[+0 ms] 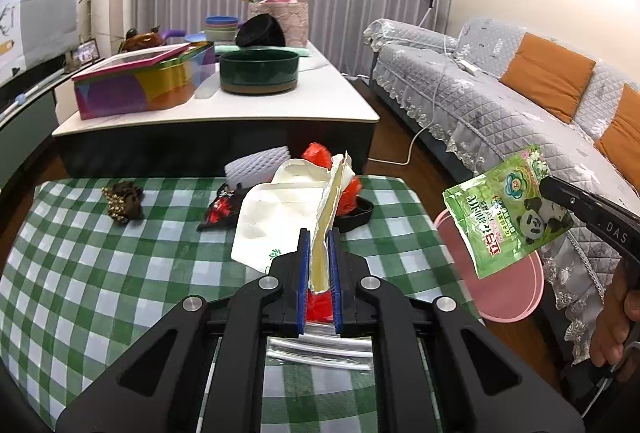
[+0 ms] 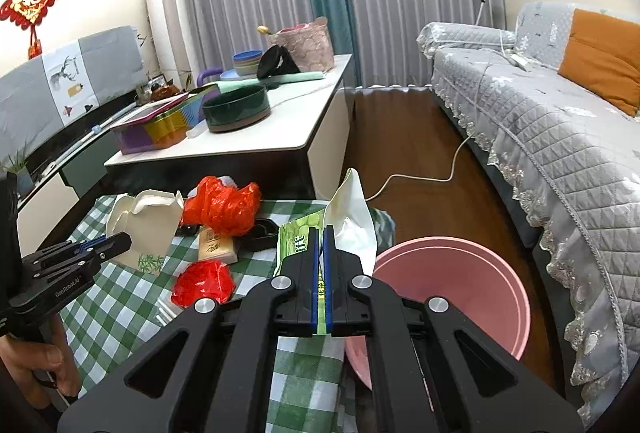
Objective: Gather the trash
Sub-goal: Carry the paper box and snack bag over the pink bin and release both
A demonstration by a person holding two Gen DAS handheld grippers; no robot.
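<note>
Grippers: two, both mine, one in each hand.
Left gripper [image 1: 319, 239]: my jaws are pressed nearly together on the torn flap of the white paper takeaway box [image 1: 280, 217], which stands on the checked cloth just beyond my fingertips.
Right gripper [image 2: 319, 233]: my jaws pinch the green panda pouch [image 2: 298, 237] by its edge; it hangs in the air at the right edge of the table, near the basin rim.
Pink basin [image 2: 452, 285]: one, on the floor to the right of the table, its mouth open upward.
Red plastic pieces: two in the right view, a crumpled red bag [image 2: 222, 205] far on the cloth and a smaller red wad [image 2: 204, 283] nearer.
Black tray [image 2: 262, 233]: one, just right of the red bag.
Tan packet [image 2: 216, 245]: one, lying between the two red pieces.
Red-and-black wrapper [image 1: 222, 207]: one, left of the box.
Brown clump [image 1: 124, 201]: one, far left on the cloth, well apart from the rest.
White foam net [image 1: 256, 165]: one, at the far edge of the cloth.
Green checked tablecloth [image 1: 80, 273]: one, covering the near table.
</note>
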